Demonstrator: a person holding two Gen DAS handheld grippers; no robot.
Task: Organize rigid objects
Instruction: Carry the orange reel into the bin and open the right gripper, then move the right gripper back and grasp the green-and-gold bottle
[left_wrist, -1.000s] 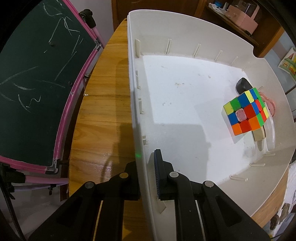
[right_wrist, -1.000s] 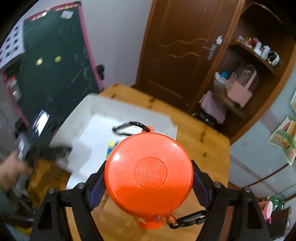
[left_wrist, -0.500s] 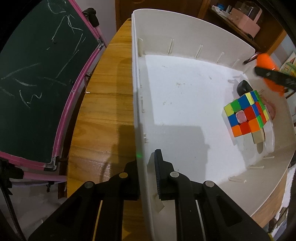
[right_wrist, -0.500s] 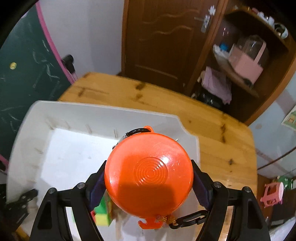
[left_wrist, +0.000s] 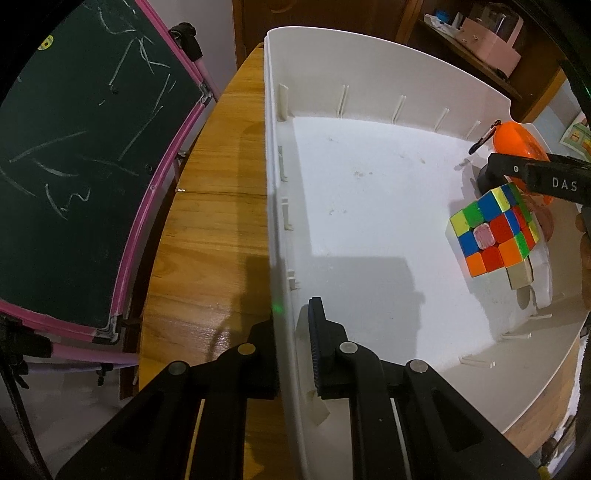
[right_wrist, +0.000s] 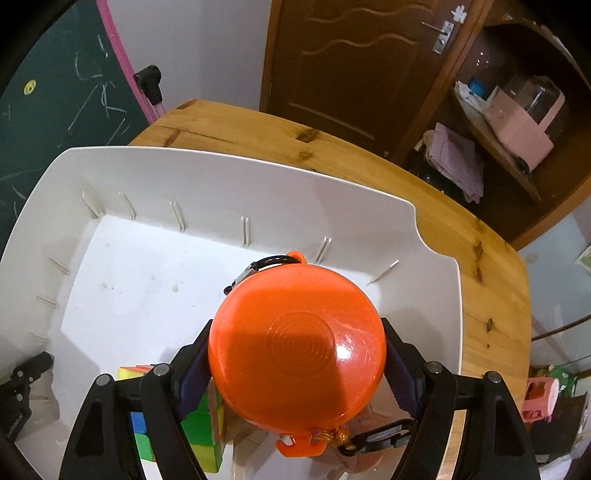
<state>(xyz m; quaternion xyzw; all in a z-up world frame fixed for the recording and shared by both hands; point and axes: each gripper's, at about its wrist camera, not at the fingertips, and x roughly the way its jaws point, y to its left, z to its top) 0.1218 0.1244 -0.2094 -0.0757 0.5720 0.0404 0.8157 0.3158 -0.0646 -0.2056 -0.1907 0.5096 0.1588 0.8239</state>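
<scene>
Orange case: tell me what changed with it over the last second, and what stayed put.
The right tongs carried the orange case from beside the white bin down into it, above the puzzle cube. They stayed clamped on it throughout. The left tongs stayed shut on the bin's near wall, and the cube did not move.

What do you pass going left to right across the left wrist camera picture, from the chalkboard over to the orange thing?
Chalkboard → wooden table → white bin's near wall, pinched by the left gripper → puzzle cube → orange round case in the right gripper.
</scene>
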